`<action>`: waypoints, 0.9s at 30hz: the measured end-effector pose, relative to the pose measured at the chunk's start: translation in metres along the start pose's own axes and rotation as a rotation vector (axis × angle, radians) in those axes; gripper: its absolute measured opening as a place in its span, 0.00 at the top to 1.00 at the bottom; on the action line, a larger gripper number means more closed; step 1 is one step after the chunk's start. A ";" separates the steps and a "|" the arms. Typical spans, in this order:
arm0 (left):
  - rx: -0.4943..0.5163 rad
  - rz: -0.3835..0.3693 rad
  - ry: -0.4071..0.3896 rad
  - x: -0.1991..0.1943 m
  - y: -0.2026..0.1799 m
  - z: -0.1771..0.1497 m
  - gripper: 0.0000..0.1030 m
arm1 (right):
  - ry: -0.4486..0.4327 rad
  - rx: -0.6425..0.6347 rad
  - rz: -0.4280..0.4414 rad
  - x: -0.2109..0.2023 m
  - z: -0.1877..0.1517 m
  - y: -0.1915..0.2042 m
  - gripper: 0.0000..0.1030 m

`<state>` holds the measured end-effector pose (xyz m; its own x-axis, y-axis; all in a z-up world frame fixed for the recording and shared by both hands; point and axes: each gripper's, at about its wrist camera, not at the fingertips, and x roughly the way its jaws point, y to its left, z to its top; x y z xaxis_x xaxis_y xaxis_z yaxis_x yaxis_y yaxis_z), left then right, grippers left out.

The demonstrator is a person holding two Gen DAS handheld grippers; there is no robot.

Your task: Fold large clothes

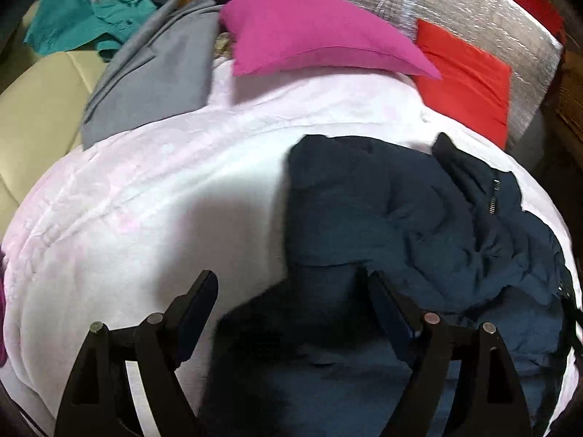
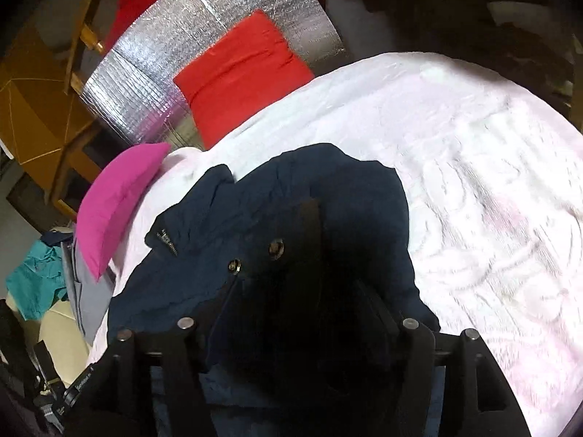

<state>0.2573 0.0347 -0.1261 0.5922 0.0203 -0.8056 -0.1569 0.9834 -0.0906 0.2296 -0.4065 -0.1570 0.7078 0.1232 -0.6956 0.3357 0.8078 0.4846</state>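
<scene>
A dark navy padded jacket (image 1: 400,211) lies crumpled on a white and pale pink bedspread (image 1: 145,200). My left gripper (image 1: 291,284) hangs just above the jacket's near left edge. Its jaws stand wide apart and the pads touch nothing. In the right wrist view the jacket (image 2: 291,182), with its snap buttons showing, bunches up close to the camera. It covers the space between the fingers of my right gripper (image 2: 291,291). The fabric hides the fingertips, so I cannot tell whether they press on it.
A magenta pillow (image 1: 309,36) and a red cushion (image 1: 466,76) lie at the bed's far end against silver foil sheeting (image 1: 473,7). Grey cloth (image 1: 153,73) and a teal garment (image 1: 83,18) lie at the far left by a beige seat (image 1: 36,109).
</scene>
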 end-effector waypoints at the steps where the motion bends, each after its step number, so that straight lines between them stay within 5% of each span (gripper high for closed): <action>1: 0.000 0.004 0.019 0.004 0.002 -0.002 0.18 | 0.015 -0.016 -0.012 0.008 -0.006 0.003 0.35; 3: 0.014 -0.005 0.077 0.016 0.004 -0.004 0.18 | 0.032 -0.073 -0.027 0.020 -0.017 0.011 0.41; 6: 0.019 -0.021 0.080 0.016 0.006 -0.005 0.18 | 0.021 -0.158 -0.049 0.019 -0.029 0.027 0.76; 8: 0.023 -0.028 0.064 0.010 0.007 -0.002 0.18 | -0.015 -0.181 -0.047 0.011 -0.028 0.039 0.78; 13: 0.018 -0.062 0.068 0.009 0.007 0.003 0.18 | -0.123 -0.255 -0.180 -0.005 -0.023 0.066 0.78; 17: 0.062 -0.053 0.129 0.024 0.000 0.000 0.17 | 0.040 -0.199 -0.248 0.035 -0.025 0.049 0.75; 21: 0.094 -0.047 0.097 0.015 -0.002 0.002 0.17 | 0.066 -0.235 -0.259 0.033 -0.026 0.055 0.73; 24: 0.095 -0.060 0.035 0.000 0.001 0.005 0.17 | 0.068 -0.203 -0.212 0.013 -0.023 0.052 0.47; 27: 0.112 -0.073 -0.040 -0.016 0.002 0.008 0.17 | -0.013 -0.181 -0.166 -0.018 -0.022 0.040 0.39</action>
<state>0.2539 0.0374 -0.1084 0.6301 -0.0472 -0.7751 -0.0242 0.9965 -0.0804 0.2169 -0.3638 -0.1363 0.6606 -0.0266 -0.7502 0.3321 0.9066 0.2603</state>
